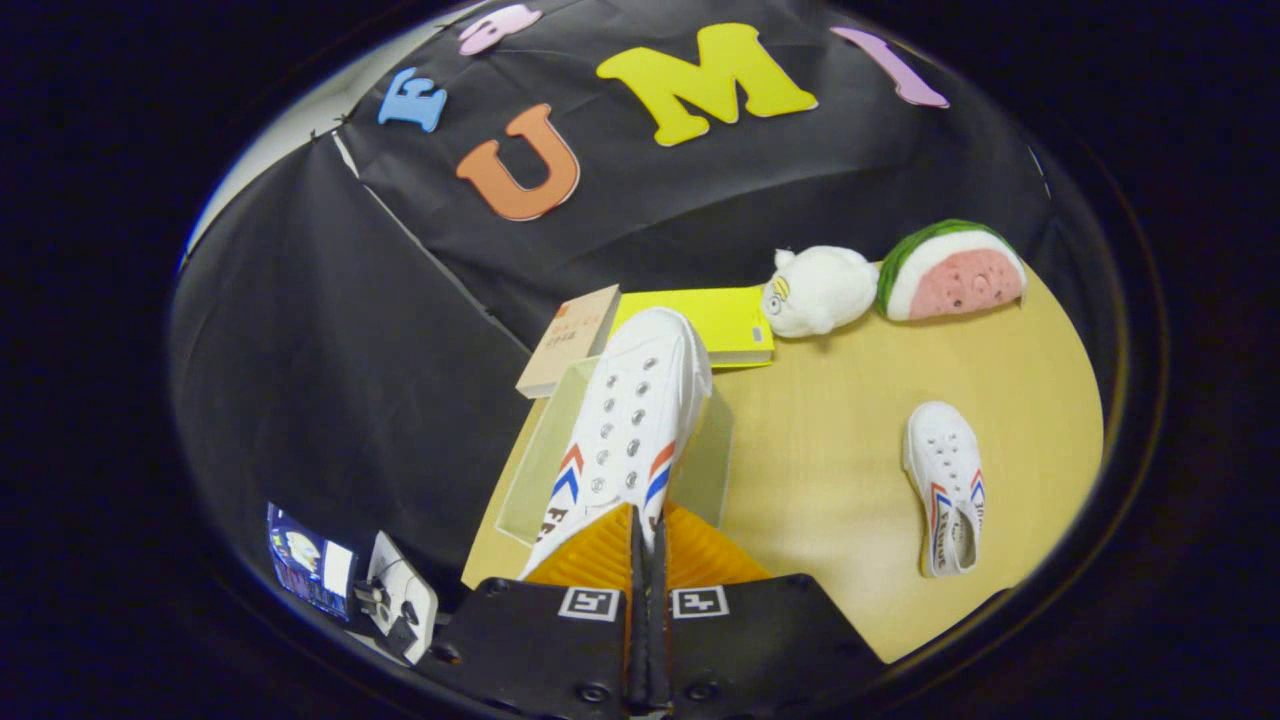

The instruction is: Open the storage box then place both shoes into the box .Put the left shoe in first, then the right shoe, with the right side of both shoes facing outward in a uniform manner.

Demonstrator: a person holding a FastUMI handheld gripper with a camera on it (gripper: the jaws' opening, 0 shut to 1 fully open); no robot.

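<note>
My gripper (646, 530) is shut on a white canvas shoe (628, 425) with red and blue chevrons, holding it by its heel end. The shoe hangs in the air, toe pointing away, above a clear plastic storage box (540, 450) that stands on the left part of the wooden table (830, 470). I cannot tell how the box's lid stands. A second matching white shoe (948, 485) lies on the table to the right of the fingers, toe pointing away.
A brown book (568, 340) and a yellow book (725, 320) lie just behind the box. A white plush toy (820, 290) and a watermelon slice plush (952, 270) sit at the table's far right. A small device with cables (395, 600) shows off the table, low left.
</note>
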